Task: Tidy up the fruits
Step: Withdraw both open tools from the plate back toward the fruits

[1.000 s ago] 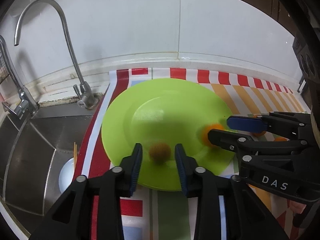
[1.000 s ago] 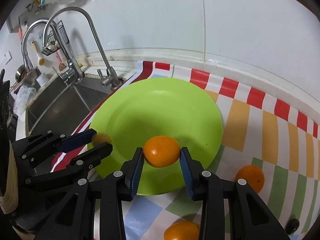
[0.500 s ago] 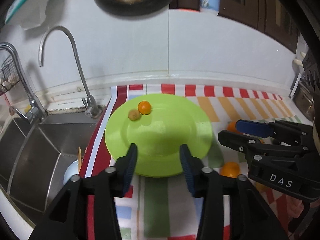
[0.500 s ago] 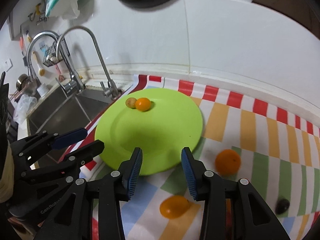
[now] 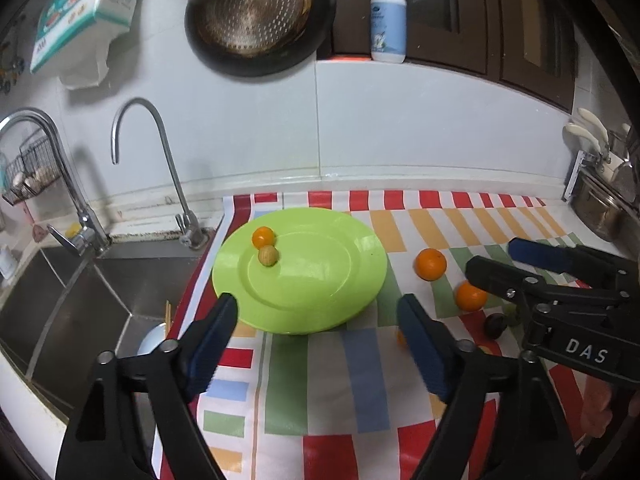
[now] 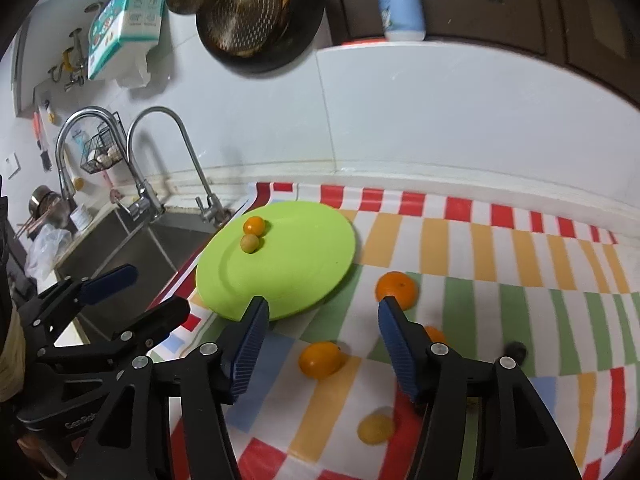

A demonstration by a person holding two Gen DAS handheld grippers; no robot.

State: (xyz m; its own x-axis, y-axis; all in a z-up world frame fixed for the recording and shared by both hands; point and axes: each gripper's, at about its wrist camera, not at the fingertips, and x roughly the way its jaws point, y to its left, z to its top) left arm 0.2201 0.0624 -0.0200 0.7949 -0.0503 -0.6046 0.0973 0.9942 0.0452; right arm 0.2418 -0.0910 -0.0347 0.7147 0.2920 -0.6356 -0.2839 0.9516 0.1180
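A green plate point(image 5: 320, 280) point(image 6: 296, 268) lies on the striped cloth, with a small orange point(image 5: 263, 236) point(image 6: 254, 225) and a brownish round fruit point(image 5: 268, 256) point(image 6: 249, 243) touching at its far left. Two oranges point(image 5: 430, 264) point(image 5: 472, 296) and a dark fruit point(image 5: 496, 325) lie on the cloth to the right. My left gripper point(image 5: 317, 308) hangs over the plate's near rim; its jaws are opening and hold nothing. My right gripper point(image 6: 323, 306) hovers above the cloth, also opening and holding nothing. Oranges point(image 6: 396, 289) point(image 6: 320, 359) and a yellow fruit point(image 6: 375, 429) lie below it.
A steel sink point(image 5: 68, 304) with two taps point(image 5: 160, 168) borders the cloth on the left, a small bowl point(image 5: 152, 340) in it. A pan point(image 5: 256, 12) hangs on the wall beside a soap bottle point(image 5: 387, 20). Steel pots point(image 5: 600, 208) stand far right.
Both grippers have let go of their fruits, widened their jaws, and drawn back and upward. The orange and the brownish fruit now rest together at the plate's far left.
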